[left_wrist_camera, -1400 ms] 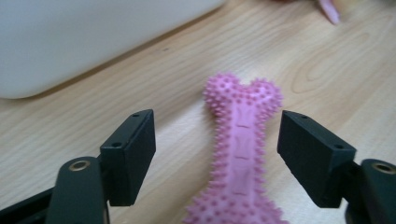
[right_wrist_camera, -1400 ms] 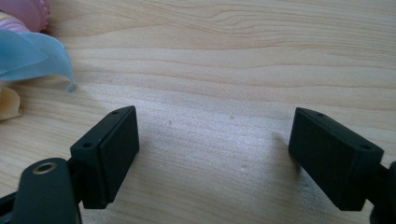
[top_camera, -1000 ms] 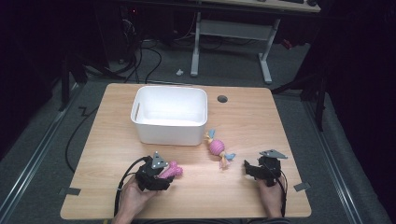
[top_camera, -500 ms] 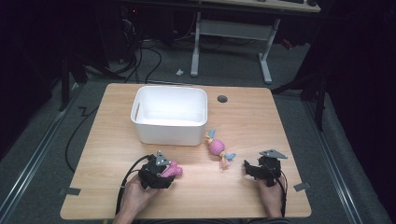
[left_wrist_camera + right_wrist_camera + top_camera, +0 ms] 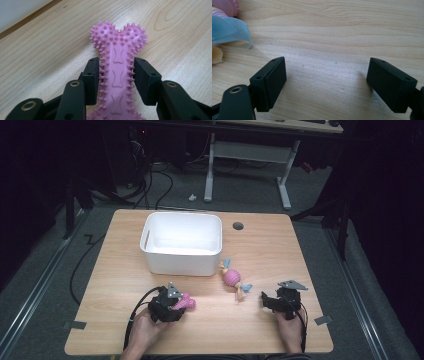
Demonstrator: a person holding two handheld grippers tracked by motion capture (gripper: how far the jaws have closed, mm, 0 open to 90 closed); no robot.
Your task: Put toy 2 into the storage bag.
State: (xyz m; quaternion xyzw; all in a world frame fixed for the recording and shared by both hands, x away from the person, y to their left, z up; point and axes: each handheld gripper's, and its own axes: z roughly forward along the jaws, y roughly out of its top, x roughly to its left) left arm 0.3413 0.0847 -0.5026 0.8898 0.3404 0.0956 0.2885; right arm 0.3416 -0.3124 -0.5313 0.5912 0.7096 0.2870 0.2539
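Note:
A pink spiky bone toy lies flat on the wooden table, near its front left. My left gripper is shut on its shaft, the pads pressing the spikes on both sides; in the high view the toy pokes out to the right of the left gripper. My right gripper rests low at the front right, open, with bare wood between its jaws. A pink ball toy with blue and yellow ribbon ends lies just left of it; its blue ribbon shows at the upper left of the right gripper view.
A white empty bin stands at the table's middle back, just behind the two toys. A round cable hole sits to its right. Cables trail from both grippers toward the front edge. Dark floor and a desk frame lie beyond the table.

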